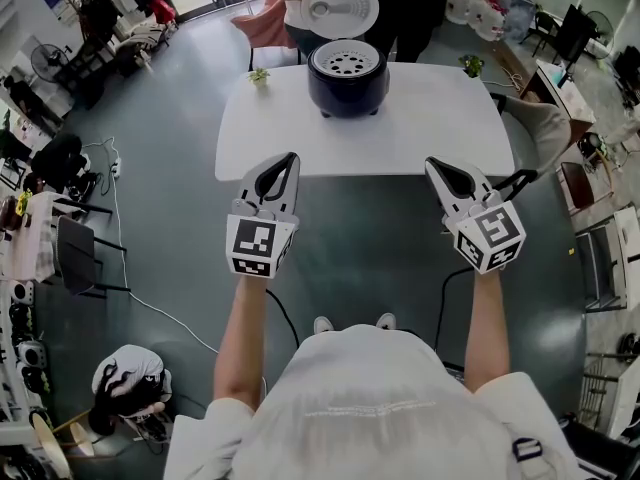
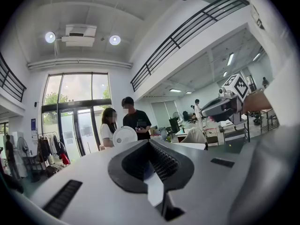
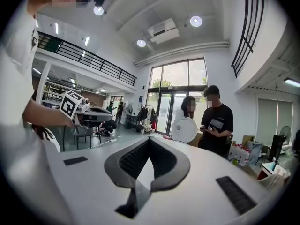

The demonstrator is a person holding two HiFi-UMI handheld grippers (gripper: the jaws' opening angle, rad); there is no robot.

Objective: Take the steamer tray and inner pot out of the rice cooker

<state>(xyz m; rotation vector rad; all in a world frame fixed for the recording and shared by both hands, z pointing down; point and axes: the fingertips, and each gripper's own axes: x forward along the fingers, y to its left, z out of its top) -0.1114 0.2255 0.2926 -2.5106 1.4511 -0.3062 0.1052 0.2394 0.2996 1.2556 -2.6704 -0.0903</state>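
Navy round rice cooker [image 1: 347, 88], upper centre, could be shoved if clenched, empty left gripper [image 1: 290, 160] and right gripper [image 1: 432, 166] are not opened.

Dark rice cooker [image 1: 347, 90] stands open at the white table's [image 1: 430, 128] far edge, perforated steamer tray [image 1: 345, 64] seated inside.

One white rounded table [image 1: 430, 118], upper centre of the head view. On it, one dark blue round rice cooker [image 1: 347, 93], with one white round lid [image 1: 340, 8] raised and one white perforated steamer tray [image 1: 346, 64] in its mouth. Two small green potted plants [image 1: 259, 76] [image 1: 471, 65] at the far corners. Two grey grippers with marker cubes, mid-frame: left gripper [image 1: 290, 158], right gripper [image 1: 432, 164]. Two standing people [image 1: 291, 13] [image 1: 420, 3] at the top edge. One crouching person [image 1: 130, 383], lower left.
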